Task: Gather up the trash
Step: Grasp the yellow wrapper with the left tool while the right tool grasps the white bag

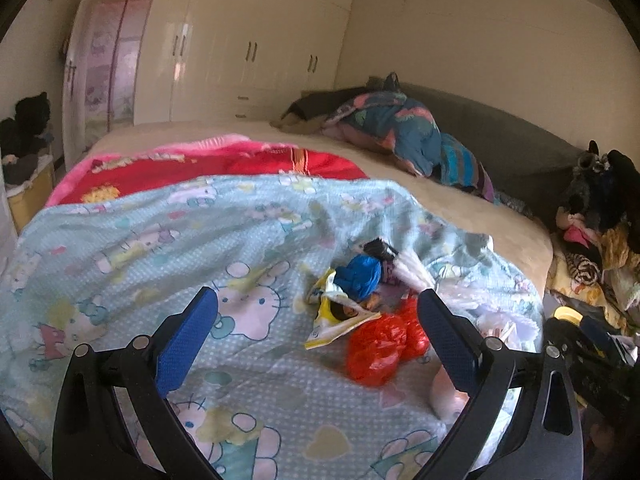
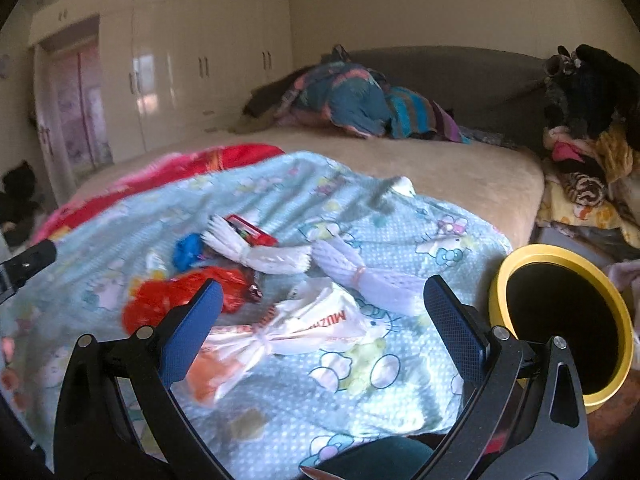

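Note:
Trash lies in a heap on a light-blue cartoon blanket on the bed. In the left wrist view I see a crumpled red plastic bag, a yellow-and-white wrapper and a blue crumpled bag. My left gripper is open just short of them, its jaws wide apart and empty. In the right wrist view the red bag, white foam netting, a tied white plastic bag and a red packet lie ahead. My right gripper is open over the white bag.
A yellow-rimmed bin with a black inside stands off the bed's right edge. A red-pink blanket and a bundled blue quilt lie farther back. Clothes are piled at right. White wardrobes line the far wall.

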`<action>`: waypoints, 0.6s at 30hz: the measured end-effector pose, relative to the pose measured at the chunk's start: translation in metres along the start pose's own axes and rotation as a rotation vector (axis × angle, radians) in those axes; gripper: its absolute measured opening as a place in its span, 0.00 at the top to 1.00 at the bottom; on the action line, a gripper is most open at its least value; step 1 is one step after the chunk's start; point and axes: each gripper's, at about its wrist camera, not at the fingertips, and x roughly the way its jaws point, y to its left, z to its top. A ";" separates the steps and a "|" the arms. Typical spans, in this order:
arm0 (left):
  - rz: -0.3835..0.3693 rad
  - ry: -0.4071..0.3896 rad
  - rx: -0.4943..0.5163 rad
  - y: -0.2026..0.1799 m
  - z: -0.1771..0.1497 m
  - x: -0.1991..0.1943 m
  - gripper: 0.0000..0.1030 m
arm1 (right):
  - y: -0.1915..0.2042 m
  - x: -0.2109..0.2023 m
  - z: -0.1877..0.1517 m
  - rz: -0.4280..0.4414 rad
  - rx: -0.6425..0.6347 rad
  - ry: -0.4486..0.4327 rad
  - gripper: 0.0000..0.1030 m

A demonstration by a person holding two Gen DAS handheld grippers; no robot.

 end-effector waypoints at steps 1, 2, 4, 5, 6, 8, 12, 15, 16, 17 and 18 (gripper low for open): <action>0.000 0.008 -0.005 0.002 -0.001 0.005 0.06 | 0.000 0.004 0.001 -0.005 0.005 0.007 0.10; -0.005 0.012 -0.010 0.003 -0.002 0.009 0.06 | 0.000 0.008 0.001 -0.009 0.015 0.017 0.10; -0.025 0.023 -0.014 0.004 -0.004 0.019 0.06 | 0.002 0.018 0.002 -0.025 0.020 0.042 0.10; -0.032 0.038 -0.014 0.003 -0.004 0.025 0.06 | 0.002 0.021 0.002 -0.028 0.023 0.052 0.10; -0.033 0.058 -0.017 0.002 -0.005 0.032 0.06 | 0.002 0.025 0.002 -0.030 0.033 0.063 0.10; -0.040 0.079 -0.014 0.002 -0.005 0.042 0.06 | 0.003 0.033 0.001 -0.031 0.049 0.079 0.10; -0.053 0.127 -0.007 0.002 -0.007 0.066 0.06 | 0.007 0.050 -0.003 -0.046 0.056 0.127 0.10; -0.060 0.176 -0.044 0.009 -0.011 0.083 0.06 | 0.008 0.061 -0.007 -0.051 0.077 0.166 0.10; -0.078 0.205 -0.081 0.015 -0.012 0.091 0.06 | 0.007 0.066 -0.008 -0.052 0.086 0.180 0.10; -0.087 0.225 -0.107 0.018 -0.014 0.096 0.07 | 0.008 0.068 -0.010 -0.052 0.087 0.190 0.10; -0.090 0.249 -0.131 0.021 -0.015 0.102 0.07 | 0.009 0.073 -0.011 -0.053 0.089 0.207 0.10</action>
